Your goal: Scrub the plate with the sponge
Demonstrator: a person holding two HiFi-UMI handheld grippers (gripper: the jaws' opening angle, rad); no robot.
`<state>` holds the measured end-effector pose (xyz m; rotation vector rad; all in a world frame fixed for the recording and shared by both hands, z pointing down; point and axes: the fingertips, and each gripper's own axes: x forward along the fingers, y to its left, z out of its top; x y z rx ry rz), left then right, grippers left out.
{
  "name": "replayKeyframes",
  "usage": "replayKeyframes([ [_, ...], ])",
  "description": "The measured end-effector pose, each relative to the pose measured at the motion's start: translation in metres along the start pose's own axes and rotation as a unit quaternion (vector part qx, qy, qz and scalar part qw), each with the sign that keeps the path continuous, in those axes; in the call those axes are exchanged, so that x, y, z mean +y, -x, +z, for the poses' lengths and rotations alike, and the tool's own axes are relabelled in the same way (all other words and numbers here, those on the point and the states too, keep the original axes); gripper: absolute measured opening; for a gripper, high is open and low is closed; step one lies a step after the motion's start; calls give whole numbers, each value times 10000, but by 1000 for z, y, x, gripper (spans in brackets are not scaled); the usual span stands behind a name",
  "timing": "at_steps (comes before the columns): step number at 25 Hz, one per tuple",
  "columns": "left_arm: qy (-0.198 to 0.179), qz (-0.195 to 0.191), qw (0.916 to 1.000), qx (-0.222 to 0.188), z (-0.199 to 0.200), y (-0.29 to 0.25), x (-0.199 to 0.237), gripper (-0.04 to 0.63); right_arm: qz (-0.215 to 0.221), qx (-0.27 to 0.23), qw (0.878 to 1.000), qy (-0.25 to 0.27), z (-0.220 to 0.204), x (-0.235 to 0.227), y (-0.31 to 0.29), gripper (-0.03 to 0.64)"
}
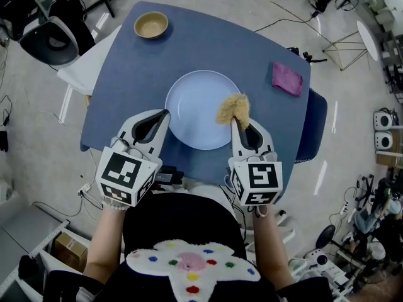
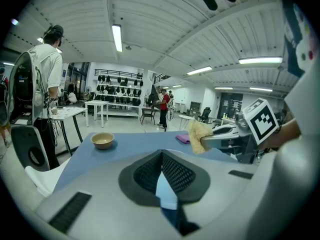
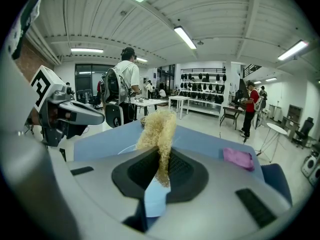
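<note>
A pale blue round plate [image 1: 195,99] lies in the middle of the blue table [image 1: 138,68]. My right gripper [image 1: 234,122] is shut on a tan fibrous sponge [image 1: 233,109], which hangs over the plate's right rim. In the right gripper view the sponge [image 3: 157,134] stands up from between the closed jaws. My left gripper [image 1: 165,113] sits at the plate's left rim with its jaws together and nothing in them. The left gripper view shows the sponge [image 2: 199,136] and the right gripper [image 2: 235,134] across from it.
A small tan bowl [image 1: 151,25] stands at the table's far left corner. A purple cloth [image 1: 287,78] lies near the far right edge. A chair [image 1: 44,33] and cables are on the floor beyond. People stand in the background [image 3: 125,89].
</note>
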<state>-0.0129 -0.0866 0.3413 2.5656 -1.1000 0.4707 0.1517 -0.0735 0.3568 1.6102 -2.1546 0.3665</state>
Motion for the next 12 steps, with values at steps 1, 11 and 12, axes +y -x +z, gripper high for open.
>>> replayKeyframes([
  [1,1,4,10000,-1,0,0,0,9,2,9,10000,-6,0,0,0,43],
  [11,-30,-1,10000,22,5,1,1,9,41,10,10000,-12,3,3,-4,43],
  [12,-33,-4,10000,27,6,0,0,9,44,8,10000,-11,3,3,-4,43],
])
